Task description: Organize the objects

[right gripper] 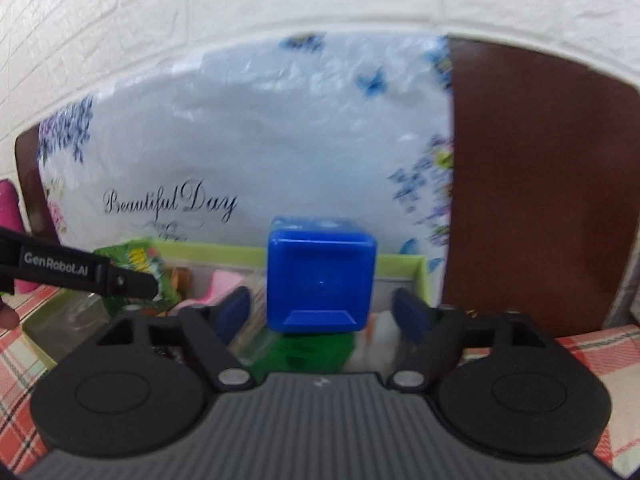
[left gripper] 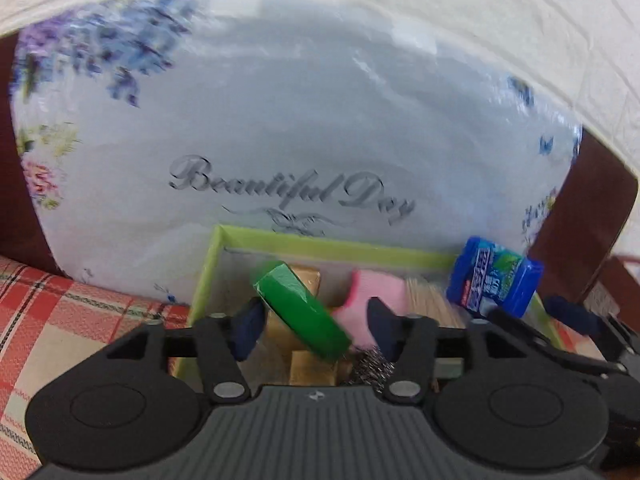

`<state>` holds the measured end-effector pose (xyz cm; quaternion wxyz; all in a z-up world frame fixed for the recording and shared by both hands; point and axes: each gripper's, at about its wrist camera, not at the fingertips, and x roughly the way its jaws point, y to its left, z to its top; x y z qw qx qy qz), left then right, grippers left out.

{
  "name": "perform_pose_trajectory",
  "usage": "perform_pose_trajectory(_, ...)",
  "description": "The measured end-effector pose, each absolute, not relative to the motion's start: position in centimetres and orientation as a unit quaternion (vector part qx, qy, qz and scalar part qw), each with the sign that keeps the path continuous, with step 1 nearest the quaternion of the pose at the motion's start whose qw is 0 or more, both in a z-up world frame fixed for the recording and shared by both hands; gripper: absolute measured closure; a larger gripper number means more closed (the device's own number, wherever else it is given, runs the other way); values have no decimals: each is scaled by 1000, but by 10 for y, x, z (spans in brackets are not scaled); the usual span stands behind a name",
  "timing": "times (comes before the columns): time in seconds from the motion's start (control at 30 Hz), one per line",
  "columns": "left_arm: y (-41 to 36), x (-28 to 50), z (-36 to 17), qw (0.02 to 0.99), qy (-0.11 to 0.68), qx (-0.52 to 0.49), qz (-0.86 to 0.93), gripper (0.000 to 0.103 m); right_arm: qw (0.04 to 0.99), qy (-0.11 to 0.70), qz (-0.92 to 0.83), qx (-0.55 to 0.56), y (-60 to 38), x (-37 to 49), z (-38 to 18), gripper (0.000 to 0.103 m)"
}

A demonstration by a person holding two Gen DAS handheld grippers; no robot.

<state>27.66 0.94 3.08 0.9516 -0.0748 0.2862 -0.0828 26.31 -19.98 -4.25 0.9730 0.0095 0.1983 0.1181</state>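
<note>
Your left gripper (left gripper: 314, 326) has its 2 dark blue fingers (left gripper: 249, 330) spread apart over the shallow lime-green cardboard tray (left gripper: 208, 272), and the flat green rectangular block (left gripper: 302, 312) sits tilted between them. It lies close to the left finger, but blur hides whether anything touches it, so you appear to grip nothing. Under and behind that block in the tray lie tan wooden blocks (left gripper: 310, 364), a pink soft item (left gripper: 370, 294), a bundle of thin pale sticks (left gripper: 428, 300) and a grey steel-wool scrubber (left gripper: 370, 368).

Your right gripper (right gripper: 322, 312) also has its fingers (right gripper: 234, 312) parted, with clear gaps on both sides of the bright blue plastic container (right gripper: 320, 280) (printed label visible in the left wrist view). That container hangs between the fingers, above the tray's right end, with nothing visibly holding it. A green patterned packet (right gripper: 140, 264) shows at the tray's left end, behind the left tool's black arm.

The tray rests on a red-and-cream plaid cloth (left gripper: 60, 312), right in front of a large white plastic-wrapped pillow printed "Beautiful Day" (left gripper: 288, 128), which leans on a dark brown headboard (right gripper: 532, 184) below a white brick-textured wall (right gripper: 200, 8).
</note>
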Motion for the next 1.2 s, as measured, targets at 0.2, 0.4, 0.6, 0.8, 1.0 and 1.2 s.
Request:
perform_pose_trajectory(0.2, 19, 262, 44, 958, 258, -105, -75, 31, 983, 147, 109, -26, -203, 240, -38, 36)
perform_pose_trajectory(0.4, 15, 245, 52, 966, 233, -92, -70, 21, 979, 170, 110, -3, -194, 272, -35, 52)
perform_pose_trajectory(0.6, 7, 227, 57, 965, 239, -80, -72, 16, 971, 172, 144, -76, -180, 253, -44, 57)
perform_pose_trajectory(0.8, -7, 190, 58, 962, 265, -46, -50, 13, 976, 176, 128, -15, -205, 209, -22, 0)
perform_pose_trajectory(1.0, -17, 143, 45, 959, 282, -11, -26, 9, 971, 213, 105, -9, -213, 154, -12, 0)
perform_pose_trajectory(1.2, -11, 107, 28, 952, 307, -12, -7, 9, 963, 252, 93, -10, -214, 105, -17, 0)
